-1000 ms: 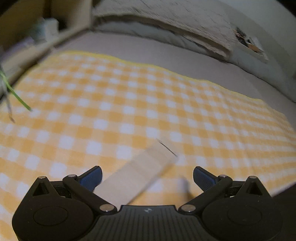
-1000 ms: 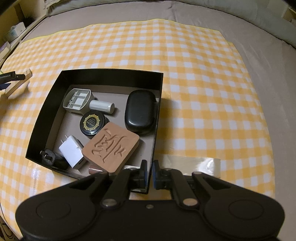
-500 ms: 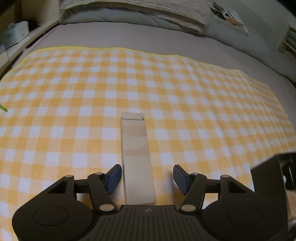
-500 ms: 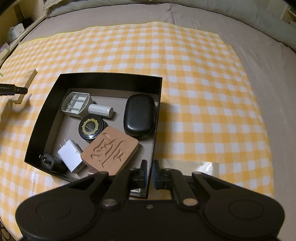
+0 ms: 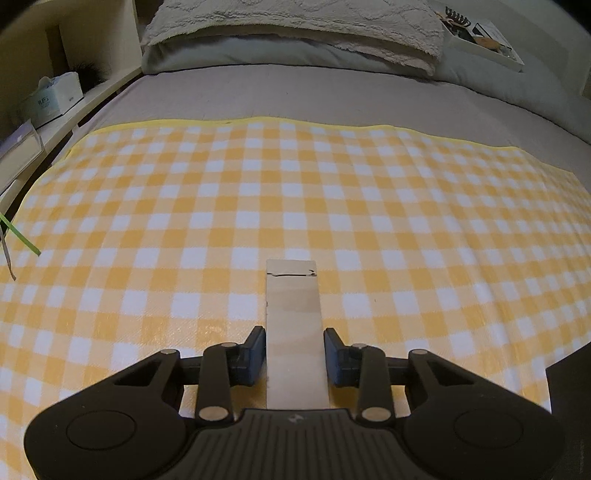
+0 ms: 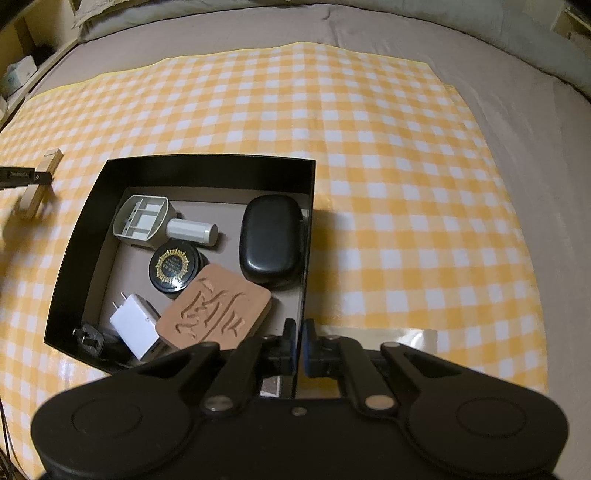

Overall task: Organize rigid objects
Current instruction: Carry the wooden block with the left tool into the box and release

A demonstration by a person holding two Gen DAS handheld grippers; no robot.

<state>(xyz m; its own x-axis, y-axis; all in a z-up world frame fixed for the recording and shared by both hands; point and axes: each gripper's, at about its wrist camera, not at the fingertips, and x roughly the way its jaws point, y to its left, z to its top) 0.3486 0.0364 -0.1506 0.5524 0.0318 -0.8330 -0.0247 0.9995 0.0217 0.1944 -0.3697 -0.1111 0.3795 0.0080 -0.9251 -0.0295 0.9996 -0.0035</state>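
Note:
A long pale wooden block (image 5: 293, 328) lies on the yellow checked cloth between the fingers of my left gripper (image 5: 294, 356), which has closed in on both its sides. The block (image 6: 40, 184) also shows at the far left of the right wrist view, with a finger of the left gripper across it. My right gripper (image 6: 298, 347) is shut on the right wall (image 6: 306, 258) of the black box. The box holds a carved wooden tile (image 6: 216, 310), a black case (image 6: 271, 238), a round black tin (image 6: 173, 266), a white charger (image 6: 135, 330) and a grey holder (image 6: 142, 219).
The cloth (image 5: 258, 206) lies on a grey bed with pillows (image 5: 295, 26) at the far end. A shelf with a tissue box (image 5: 51, 98) runs along the left. A clear plastic strip (image 6: 399, 338) lies right of the box.
My left gripper has narrowed from wide open to meet the wooden block's sides and moved forward along it. The right gripper stays shut on the box wall.

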